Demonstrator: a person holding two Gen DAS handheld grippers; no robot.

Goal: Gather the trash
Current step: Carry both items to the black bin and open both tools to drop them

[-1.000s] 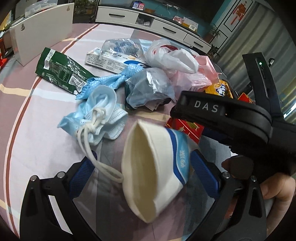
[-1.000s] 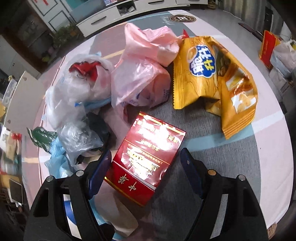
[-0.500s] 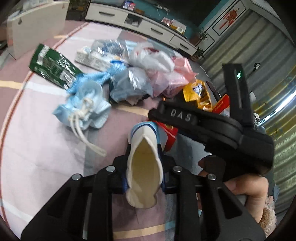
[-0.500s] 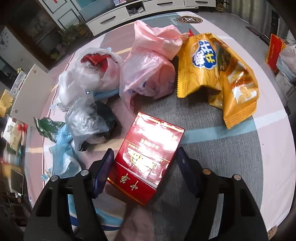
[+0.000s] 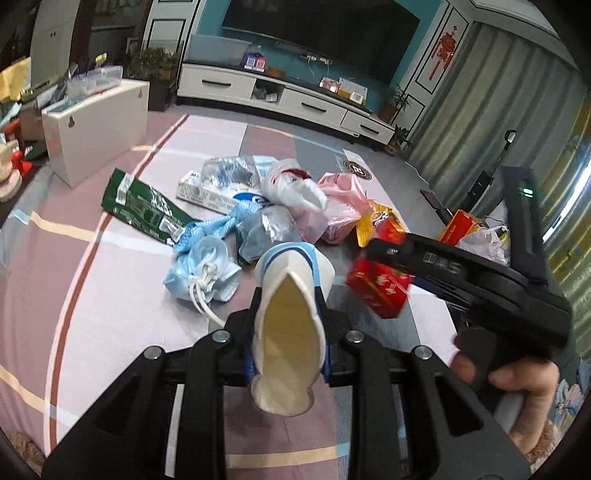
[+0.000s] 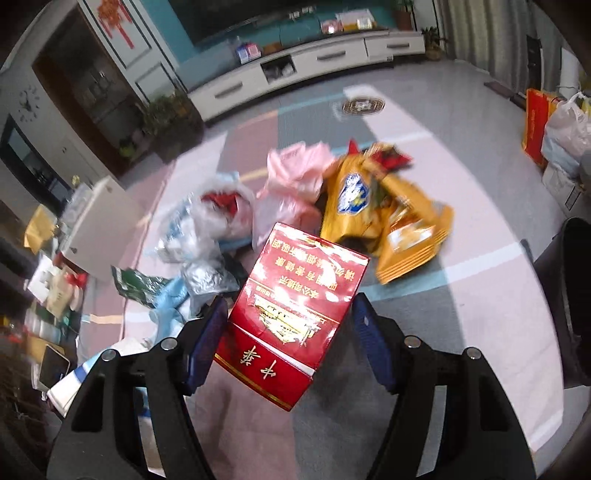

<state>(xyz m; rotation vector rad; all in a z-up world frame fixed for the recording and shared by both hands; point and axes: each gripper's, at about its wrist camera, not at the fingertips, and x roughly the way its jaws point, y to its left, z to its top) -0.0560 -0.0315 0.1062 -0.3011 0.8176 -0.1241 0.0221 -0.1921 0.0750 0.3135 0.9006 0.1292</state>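
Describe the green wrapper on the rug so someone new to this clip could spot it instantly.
Start at the white box standing at the rug's left edge in the left wrist view. Just to its right, at the near-left fringe of the trash pile, lies the green wrapper, flat, beside the blue face masks. It is the only dark green piece, with white printed labels.

A living room with a teal wall (image 5: 402, 70) and a dark TV (image 5: 317, 29) above a long white cabinet (image 5: 295, 105). The floor is covered by a rug (image 5: 122, 314) in pink, grey and white blocks. Grey curtains (image 5: 491, 110) hang at right; potted plants (image 6: 166, 114) stand nearby.
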